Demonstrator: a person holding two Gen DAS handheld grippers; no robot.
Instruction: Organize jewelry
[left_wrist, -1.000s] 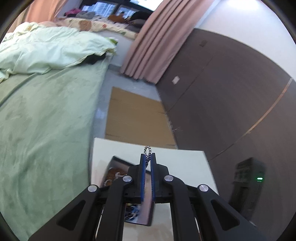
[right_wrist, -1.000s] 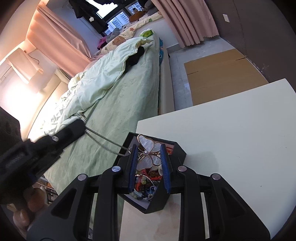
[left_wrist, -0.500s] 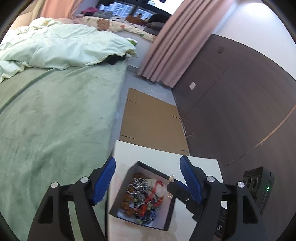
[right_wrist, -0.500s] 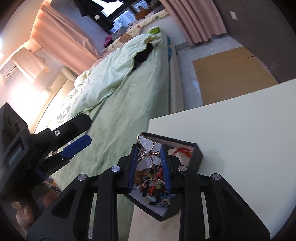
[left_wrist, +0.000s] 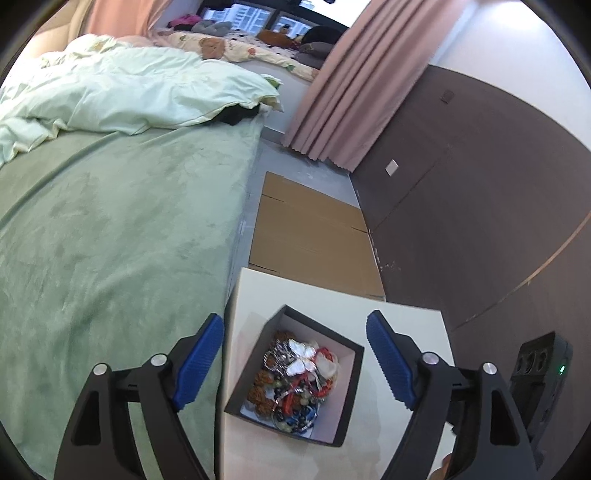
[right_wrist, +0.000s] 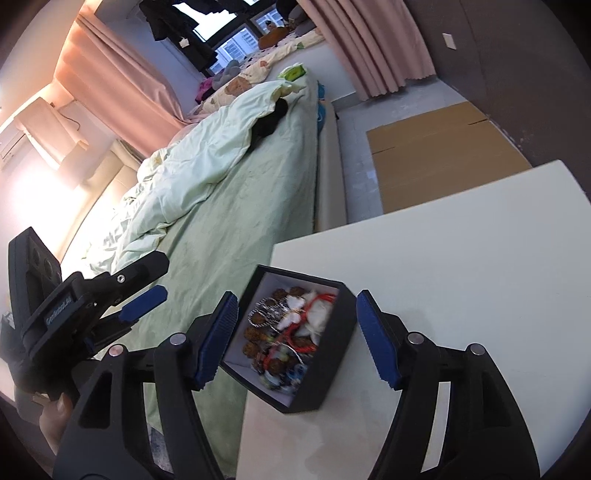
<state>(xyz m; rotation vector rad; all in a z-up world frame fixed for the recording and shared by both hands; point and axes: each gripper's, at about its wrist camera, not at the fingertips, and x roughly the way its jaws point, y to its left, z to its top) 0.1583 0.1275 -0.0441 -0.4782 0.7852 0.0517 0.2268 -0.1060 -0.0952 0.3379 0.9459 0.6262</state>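
An open black box (left_wrist: 282, 419) with a white lining stands near the left edge of the white table (left_wrist: 406, 321). It holds a tangle of jewelry: brown beads, red cord, a silver chain and a pearly butterfly pendant (left_wrist: 303, 357) on top. My left gripper (left_wrist: 293, 332) hovers over the box, its jaws opening wide with nothing between the pads. My right gripper (right_wrist: 297, 304) also hangs above the box (right_wrist: 332, 363), its jaws opening and not touching the jewelry (right_wrist: 284, 332). In the right wrist view the left gripper (right_wrist: 155, 280) shows at the left.
A bed with a green blanket (left_wrist: 110, 240) and pale duvet runs along the table's left edge. Flattened cardboard (left_wrist: 314, 236) lies on the floor beyond the table. A dark panelled wall (left_wrist: 480, 203) stands to the right. A hand (right_wrist: 55, 410) shows at lower left.
The left gripper was shut on a silver chain and has opened; the chain now lies in the box. The right gripper has let go of the butterfly pendant, which now rests on the jewelry.
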